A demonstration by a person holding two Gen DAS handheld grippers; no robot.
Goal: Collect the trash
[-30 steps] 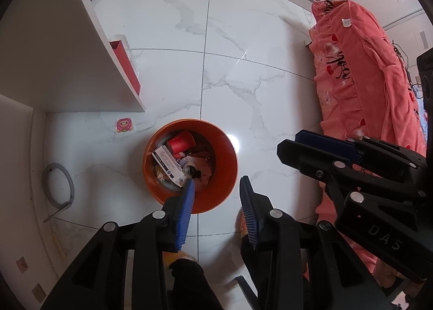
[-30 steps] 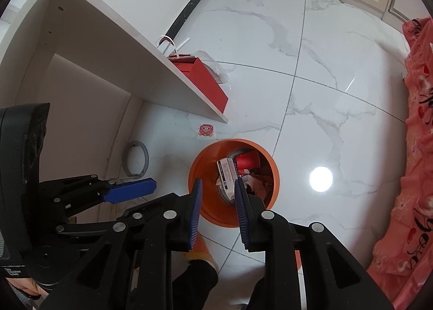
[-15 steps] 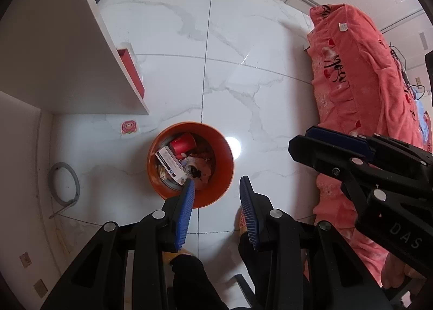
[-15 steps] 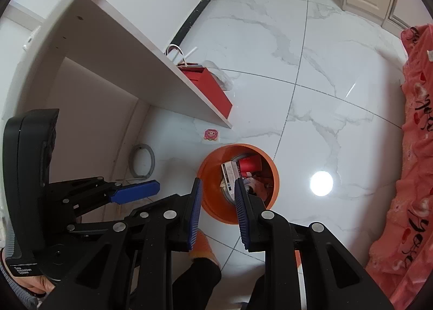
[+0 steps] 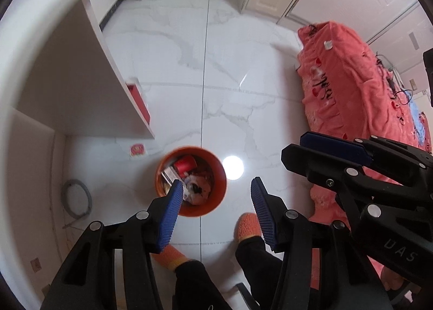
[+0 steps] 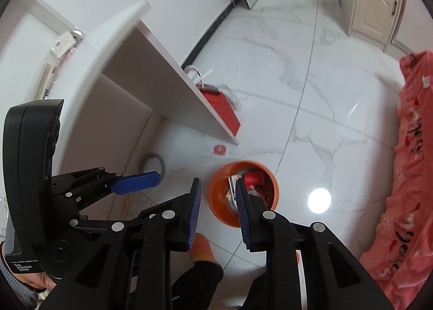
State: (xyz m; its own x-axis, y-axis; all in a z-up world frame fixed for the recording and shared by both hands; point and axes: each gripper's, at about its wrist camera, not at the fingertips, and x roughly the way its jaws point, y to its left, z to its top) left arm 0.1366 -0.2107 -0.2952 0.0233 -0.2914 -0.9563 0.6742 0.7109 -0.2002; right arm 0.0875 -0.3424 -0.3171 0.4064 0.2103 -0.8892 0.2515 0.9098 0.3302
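Looking down from the left wrist, the left gripper [image 5: 216, 207] hangs high over a white marble-look tiled floor [image 5: 189, 66], its two ribbed blue pads set wide apart with nothing between them — the jaws have just been opening. One round orange trash bin [image 5: 190, 180] stands on the floor below, partly behind the left-hand pad; inside lie a red cup, a flat printed carton and crumpled paper scraps. One small pink-and-red sticker [image 5: 137, 149] lies flat on the tile just beyond the bin, near the foot of a white worktop [image 5: 81, 80]. One red paper bag [image 5: 139, 101] sits behind that panel, and a grey hose loop [image 5: 77, 197] curls at the wall. Two orange knitted slippers [image 5: 249, 224] and dark trouser legs show at the bottom edge. A coral fleece-covered bed [image 5: 349, 88] fills the right side, with the right gripper [image 5: 324, 147] reaching in before it.

From the right wrist, the right gripper [image 6: 217, 210] holds its two blue ribbed pads a narrow gap apart — empty, only floor seen between them. The same orange bin [image 6: 243, 196] sits just right of the gap, its rim cut by the right-hand pad. The sticker [image 6: 219, 149], the red bag with white handles [image 6: 222, 104] and the white worktop [image 6: 135, 66] lie beyond; the left gripper [image 6: 135, 182] juts in from the left.
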